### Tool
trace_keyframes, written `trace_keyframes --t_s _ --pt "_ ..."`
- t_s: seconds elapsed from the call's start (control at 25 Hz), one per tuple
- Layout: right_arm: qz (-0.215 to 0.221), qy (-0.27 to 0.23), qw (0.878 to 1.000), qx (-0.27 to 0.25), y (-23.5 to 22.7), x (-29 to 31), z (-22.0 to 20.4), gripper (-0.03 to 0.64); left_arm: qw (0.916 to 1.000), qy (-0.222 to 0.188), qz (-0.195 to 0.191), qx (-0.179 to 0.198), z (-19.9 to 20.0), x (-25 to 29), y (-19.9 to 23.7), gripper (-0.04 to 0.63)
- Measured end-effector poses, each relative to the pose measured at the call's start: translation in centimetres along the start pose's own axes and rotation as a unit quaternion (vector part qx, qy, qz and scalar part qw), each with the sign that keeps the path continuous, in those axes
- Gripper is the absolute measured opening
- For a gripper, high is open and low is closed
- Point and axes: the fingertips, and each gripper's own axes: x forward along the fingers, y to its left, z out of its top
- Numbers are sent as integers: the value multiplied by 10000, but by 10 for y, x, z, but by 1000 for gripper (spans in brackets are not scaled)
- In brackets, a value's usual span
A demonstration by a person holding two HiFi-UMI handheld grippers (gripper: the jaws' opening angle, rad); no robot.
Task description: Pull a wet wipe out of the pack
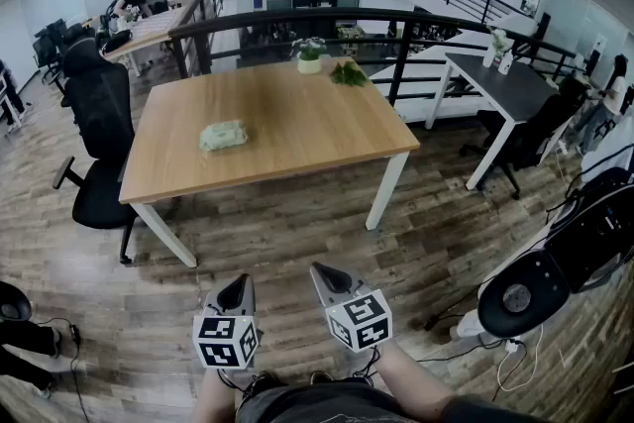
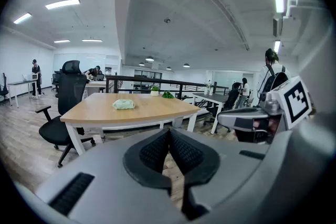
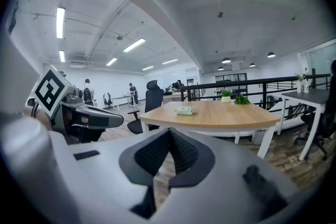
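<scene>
Left claw: I am keeping my left claw (image 1: 237, 287) (image 2: 169, 134) fully closed. Its pads are pressing on each other with nothing between them.
Left claw place: it is hanging over the wood floor (image 1: 297, 243), well short of the worktop's near edge and tipping slightly downward.
Right claw: I am holding my right claw (image 1: 328, 274) (image 3: 169, 134) closed as well, pad against pad and gripping nothing.
Right claw place: it is hovering just beside the left claw, also over the floor, and pointing toward the worktop.
Pack: the pack (image 1: 223, 135) (image 2: 124, 105) (image 3: 184, 110) is lying flat on the worktop (image 1: 307, 119) (image 2: 97, 108) (image 3: 231, 114). It is sitting left of the middle, nearer the left edge than the right, and well apart from both claws.
Pack colour: it is showing pale green in all three views.
Plant: a small potted plant (image 1: 310, 55) is standing at the far edge.
Sprig: a leafy sprig (image 1: 348, 73) is lying near the pot, to its right.
Chair: a black chair (image 1: 99, 149) is standing against the left edge.
</scene>
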Motion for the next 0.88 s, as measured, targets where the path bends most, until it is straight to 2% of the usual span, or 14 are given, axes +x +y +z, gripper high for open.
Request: trace_keyframes --t_s 0.2,0.4,0.56,0.72,0.88 --pt "117 3 9995 276 3 8 -5 23 10000 6 22 -14 -3 4 4 12" --pt "223 35 9994 271 1 11 -8 23 10000 57 69 -40 -5 9 3 12" --pt "533 105 9973 485 -2 13 -13 23 9998 108 137 -88 -8 13 3 12" --pt "884 -144 9931 751 -5 12 -9 25 9995 83 210 -204 -5 13 2 12" --pt "872 -174 9939 653 -12 24 -9 25 9994 87 301 -164 -4 19 10 12"
